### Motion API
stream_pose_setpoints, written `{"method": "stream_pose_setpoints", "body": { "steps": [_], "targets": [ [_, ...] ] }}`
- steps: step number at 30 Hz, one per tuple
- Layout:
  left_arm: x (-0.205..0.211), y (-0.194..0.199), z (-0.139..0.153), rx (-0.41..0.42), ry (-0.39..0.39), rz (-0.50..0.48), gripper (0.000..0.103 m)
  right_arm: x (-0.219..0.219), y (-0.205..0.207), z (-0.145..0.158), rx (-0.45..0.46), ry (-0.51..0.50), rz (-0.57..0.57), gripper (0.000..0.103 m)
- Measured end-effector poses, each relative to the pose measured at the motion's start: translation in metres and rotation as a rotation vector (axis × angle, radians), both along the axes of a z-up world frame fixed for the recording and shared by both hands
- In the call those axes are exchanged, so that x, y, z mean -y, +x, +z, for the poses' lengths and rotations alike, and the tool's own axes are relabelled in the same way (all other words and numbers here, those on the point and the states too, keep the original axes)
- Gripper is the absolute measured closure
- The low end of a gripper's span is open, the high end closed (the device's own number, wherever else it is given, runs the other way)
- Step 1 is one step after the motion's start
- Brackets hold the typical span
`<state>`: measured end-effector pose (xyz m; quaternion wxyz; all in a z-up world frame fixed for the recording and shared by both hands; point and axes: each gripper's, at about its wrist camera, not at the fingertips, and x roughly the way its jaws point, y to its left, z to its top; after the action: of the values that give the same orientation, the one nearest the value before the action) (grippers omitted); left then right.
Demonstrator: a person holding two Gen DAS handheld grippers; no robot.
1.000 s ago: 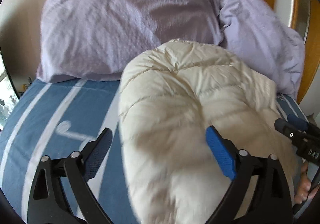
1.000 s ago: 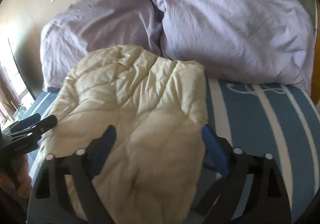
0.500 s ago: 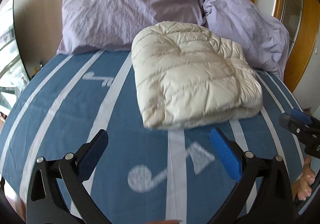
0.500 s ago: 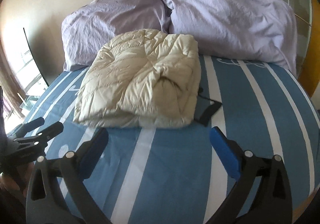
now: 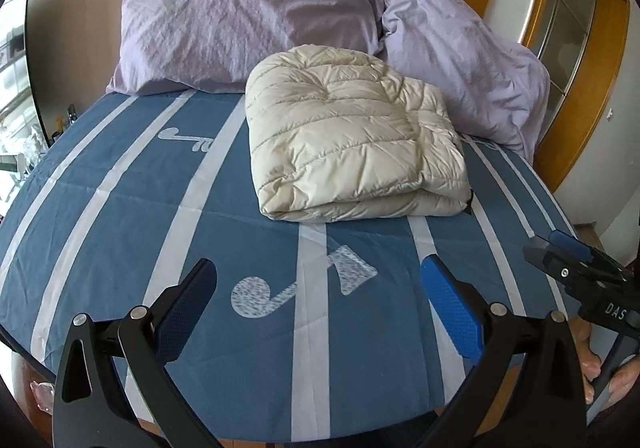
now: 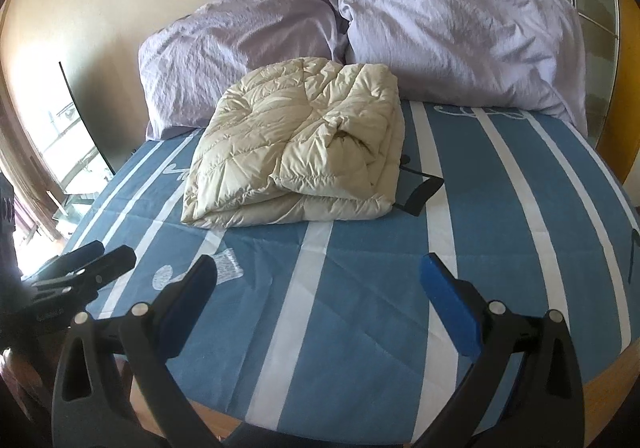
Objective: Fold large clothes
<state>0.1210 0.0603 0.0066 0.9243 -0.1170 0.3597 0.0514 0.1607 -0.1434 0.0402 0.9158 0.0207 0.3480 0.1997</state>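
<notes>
Quilted jacket (image 5: 352,136) — faint sheen, crinkled cotton pillows (image 5: 248,24), matt bedsheet (image 5: 120,232), glossy wood frame (image 5: 592,96)

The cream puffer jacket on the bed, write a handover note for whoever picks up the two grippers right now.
Left gripper: open, empty, over the near part of the bed.
Right gripper: open, empty, alongside it.
Cream puffer jacket: folded into a compact bundle on the blue striped sheet, its far edge against the two lilac pillows. A black strap pokes out at its right side.
Done: the fold looks complete.
Left: perhaps tuck in the strap; otherwise nothing obvious.
</notes>
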Motion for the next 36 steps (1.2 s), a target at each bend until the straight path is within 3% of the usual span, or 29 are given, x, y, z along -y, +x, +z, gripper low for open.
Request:
{"method": "stream_pose_setpoints", "body": {
  "steps": [17,36],
  "targets": [
    [0.0041,0.0027,-0.0063,-0.025,-0.017,-0.013,0.001,-0.0062,-0.0006,-0.0019,-0.020,-0.008,0.015,0.002],
    [0.0084,0.0033,-0.0033,0.009,-0.061,-0.053,0.001,-0.0080,0.0014,-0.0060,-0.037,0.000,0.027,0.002]
  ]
}}
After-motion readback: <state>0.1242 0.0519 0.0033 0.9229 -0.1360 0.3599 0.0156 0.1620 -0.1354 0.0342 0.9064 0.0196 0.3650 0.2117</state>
